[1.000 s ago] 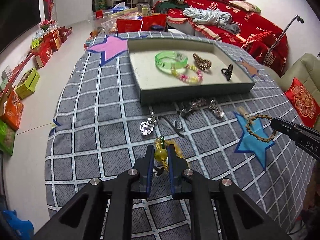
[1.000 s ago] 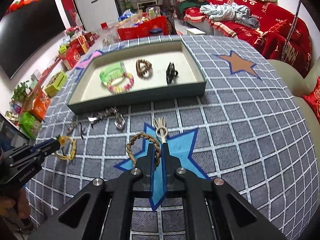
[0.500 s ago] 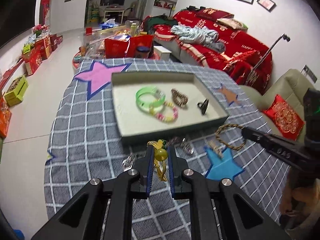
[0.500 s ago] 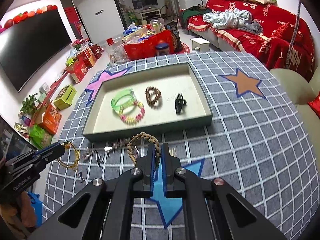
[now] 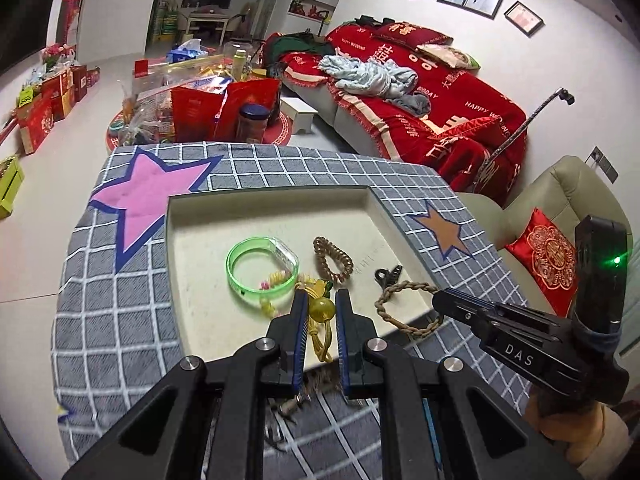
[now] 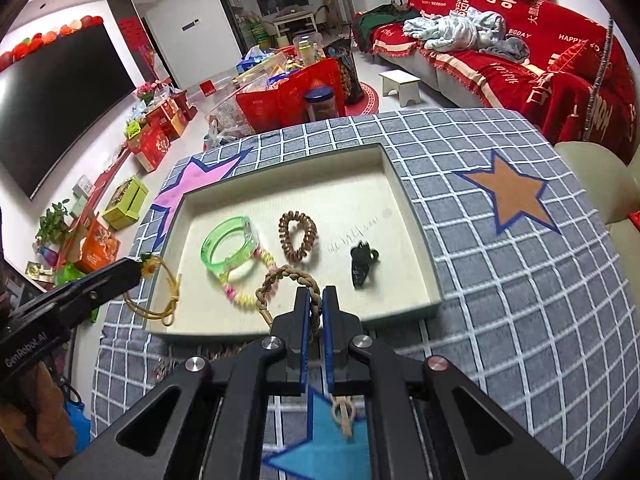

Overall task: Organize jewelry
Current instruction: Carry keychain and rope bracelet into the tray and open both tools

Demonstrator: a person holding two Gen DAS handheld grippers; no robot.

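Observation:
My left gripper (image 5: 321,300) is shut on a yellow bead cord bracelet (image 5: 322,310) and holds it above the front of the cream tray (image 5: 208,336). My right gripper (image 6: 316,300) is shut on a braided brown rope bracelet (image 6: 280,276), also held above the tray's front edge (image 6: 280,330). In the tray lie a green bangle (image 6: 228,246), a pink-yellow bead bracelet (image 6: 240,300), a brown coil hair tie (image 6: 298,238) and a black clip (image 6: 362,262). The right gripper (image 5: 442,304) shows in the left view, the left gripper (image 6: 138,270) in the right view.
The tray sits on a grey checked tablecloth (image 6: 500,280) with pink, orange and blue stars. A few metal pieces (image 5: 288,404) lie on the cloth in front of the tray. A red sofa (image 5: 440,92) and a beige armchair (image 5: 560,200) stand beyond the table.
Both grippers have lifted their bracelets off the cloth and carried them forward, from in front of the tray to above its front part.

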